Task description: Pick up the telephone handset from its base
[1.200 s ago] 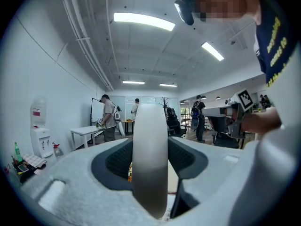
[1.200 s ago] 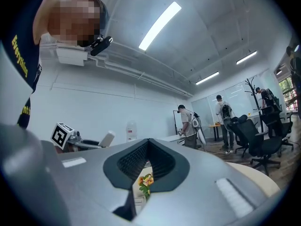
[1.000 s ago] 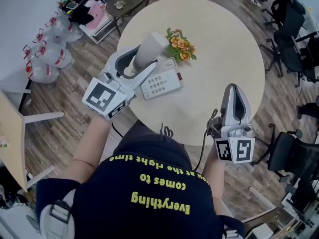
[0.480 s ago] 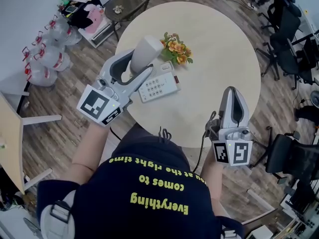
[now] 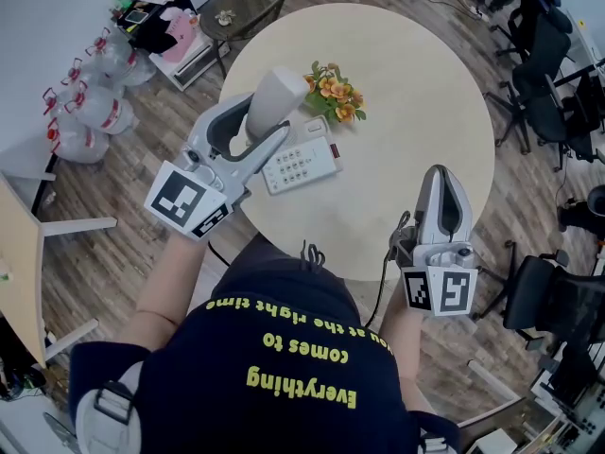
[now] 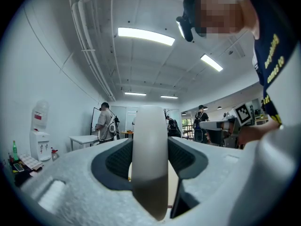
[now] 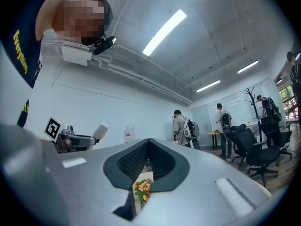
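Handset (image 5: 274, 97): cream, smooth, rounded plastic, upper left of centre, clamped in left claw (image 5: 267, 119), apparently lifted just above base (image 5: 301, 164) on counter (image 5: 406, 112). Likely light, stiff, somewhat slippery. Best gripped across the narrow middle, squeezed firmly, kept level. Right claw (image 5: 442, 176) closed, empty, lower right.

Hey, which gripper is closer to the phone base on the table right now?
Left. The left gripper, holding the handset, is right at the phone base's left end. The right gripper, shut and empty, is far off to its right, by the table's near edge.
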{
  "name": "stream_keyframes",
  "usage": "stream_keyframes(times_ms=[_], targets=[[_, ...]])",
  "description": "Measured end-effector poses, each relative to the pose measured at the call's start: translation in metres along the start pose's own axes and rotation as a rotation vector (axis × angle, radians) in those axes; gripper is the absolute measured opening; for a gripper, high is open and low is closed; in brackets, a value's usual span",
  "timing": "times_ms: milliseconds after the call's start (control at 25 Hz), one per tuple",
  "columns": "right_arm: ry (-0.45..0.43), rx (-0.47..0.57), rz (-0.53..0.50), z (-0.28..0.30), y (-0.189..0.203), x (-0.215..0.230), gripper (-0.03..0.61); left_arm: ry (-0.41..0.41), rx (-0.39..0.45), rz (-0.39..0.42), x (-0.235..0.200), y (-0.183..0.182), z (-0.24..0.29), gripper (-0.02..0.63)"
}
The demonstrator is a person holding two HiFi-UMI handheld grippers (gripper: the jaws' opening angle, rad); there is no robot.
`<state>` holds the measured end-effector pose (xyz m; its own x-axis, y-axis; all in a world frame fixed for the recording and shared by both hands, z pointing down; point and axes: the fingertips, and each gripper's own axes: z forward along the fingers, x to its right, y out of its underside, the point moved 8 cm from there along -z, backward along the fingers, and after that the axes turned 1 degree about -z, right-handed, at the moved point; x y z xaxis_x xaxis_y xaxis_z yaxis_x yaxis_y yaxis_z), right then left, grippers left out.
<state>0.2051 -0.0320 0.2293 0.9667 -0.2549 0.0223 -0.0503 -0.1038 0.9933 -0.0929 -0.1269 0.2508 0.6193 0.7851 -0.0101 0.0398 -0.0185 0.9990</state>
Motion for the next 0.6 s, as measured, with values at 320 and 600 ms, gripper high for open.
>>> stream_keyframes(times_ms=[320, 600], targets=[[0.040, -0.003, -0.007, -0.0043, 0.0006, 0.0060, 0.012, -0.007, 0.008, 0.009, -0.0001, -0.0009, -0.0003, 0.230], [0.055, 0.006, -0.016, -0.0067, 0.0011, 0.0072, 0.012, -0.007, 0.005, 0.010, -0.0017, 0.0025, -0.0029, 0.230]])
